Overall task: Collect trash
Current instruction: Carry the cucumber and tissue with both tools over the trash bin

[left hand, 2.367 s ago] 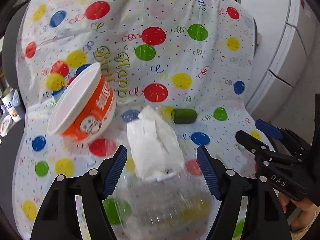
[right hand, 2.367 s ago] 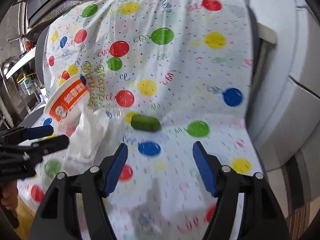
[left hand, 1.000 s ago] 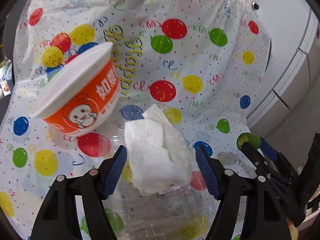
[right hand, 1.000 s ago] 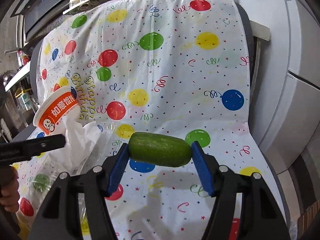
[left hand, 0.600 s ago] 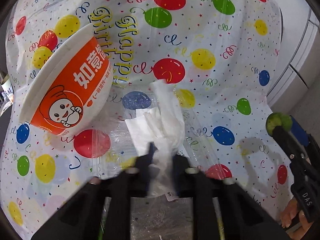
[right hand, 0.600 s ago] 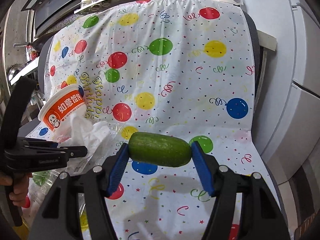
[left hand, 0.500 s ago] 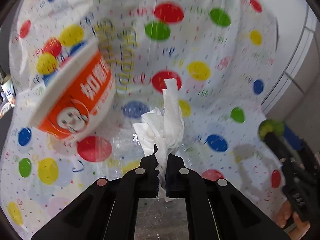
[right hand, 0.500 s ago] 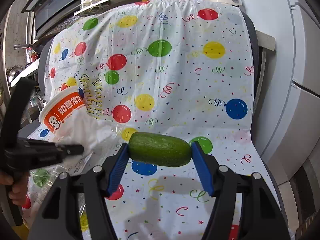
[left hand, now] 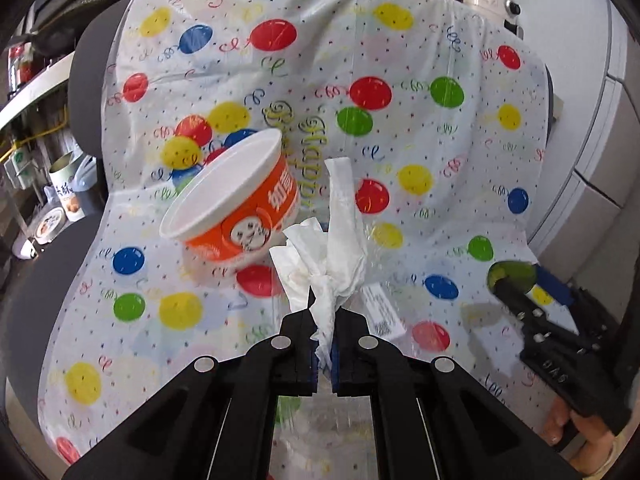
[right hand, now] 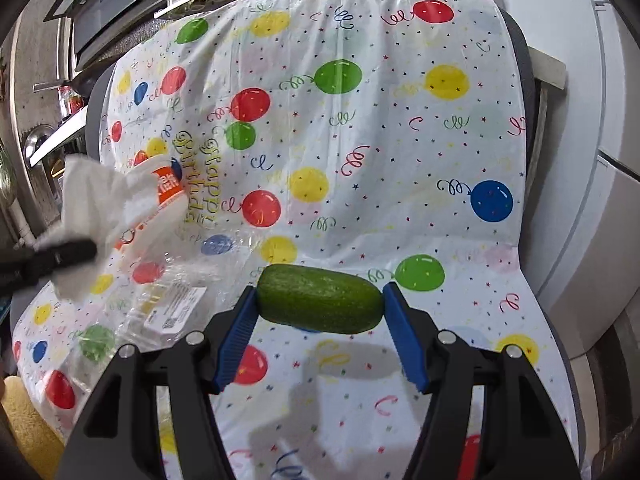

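Observation:
My left gripper (left hand: pixel 323 320) is shut on a crumpled white tissue (left hand: pixel 326 248) and holds it above the balloon-print cloth (left hand: pixel 420 128). My right gripper (right hand: pixel 320 300) is shut on a green cucumber piece (right hand: pixel 320 298), held crosswise between the blue pads and lifted off the cloth. An orange instant-noodle cup (left hand: pixel 236 208) lies tilted on the cloth to the left of the tissue. A crushed clear plastic bottle with a label (right hand: pixel 172 304) lies flat under the left gripper. The tissue also shows blurred at the left in the right wrist view (right hand: pixel 100 200).
The cloth (right hand: pixel 400 160) covers a chair-like seat with a raised back. White cabinets (right hand: pixel 600 200) stand to the right. Shelves with jars and tins (left hand: pixel 68 192) are at the left. The right gripper shows at the right edge of the left wrist view (left hand: pixel 520 284).
My left gripper closed on the tissue and lifted it off the bottle. My right gripper closed on the cucumber piece earlier and raised it slightly.

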Demonstrator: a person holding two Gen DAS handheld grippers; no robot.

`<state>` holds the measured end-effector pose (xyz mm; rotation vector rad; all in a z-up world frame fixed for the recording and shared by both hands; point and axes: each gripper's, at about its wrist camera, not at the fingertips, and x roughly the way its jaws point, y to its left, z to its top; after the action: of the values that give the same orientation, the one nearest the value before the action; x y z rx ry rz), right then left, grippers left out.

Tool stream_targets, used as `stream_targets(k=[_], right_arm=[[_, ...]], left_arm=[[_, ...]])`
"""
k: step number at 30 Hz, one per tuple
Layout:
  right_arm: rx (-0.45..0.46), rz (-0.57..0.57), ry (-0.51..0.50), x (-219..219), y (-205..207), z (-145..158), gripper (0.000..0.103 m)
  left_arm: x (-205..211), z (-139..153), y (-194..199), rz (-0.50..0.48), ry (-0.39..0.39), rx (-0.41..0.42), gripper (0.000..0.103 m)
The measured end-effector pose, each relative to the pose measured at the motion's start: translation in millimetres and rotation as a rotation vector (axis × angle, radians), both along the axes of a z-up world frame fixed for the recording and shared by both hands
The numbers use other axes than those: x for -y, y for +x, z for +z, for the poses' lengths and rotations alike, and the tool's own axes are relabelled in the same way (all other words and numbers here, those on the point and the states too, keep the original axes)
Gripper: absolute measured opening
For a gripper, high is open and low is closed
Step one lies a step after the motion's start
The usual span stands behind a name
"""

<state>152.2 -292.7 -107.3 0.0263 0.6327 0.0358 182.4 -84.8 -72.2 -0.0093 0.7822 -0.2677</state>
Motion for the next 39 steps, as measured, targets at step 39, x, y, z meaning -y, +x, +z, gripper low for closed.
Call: stream_targets(k=[39], right_arm=[[-0.152, -0.633, 0.03, 233, -307, -17, 0.063]], left_arm=[[327, -60, -204, -0.821, -0.125, -0.164, 0.007]])
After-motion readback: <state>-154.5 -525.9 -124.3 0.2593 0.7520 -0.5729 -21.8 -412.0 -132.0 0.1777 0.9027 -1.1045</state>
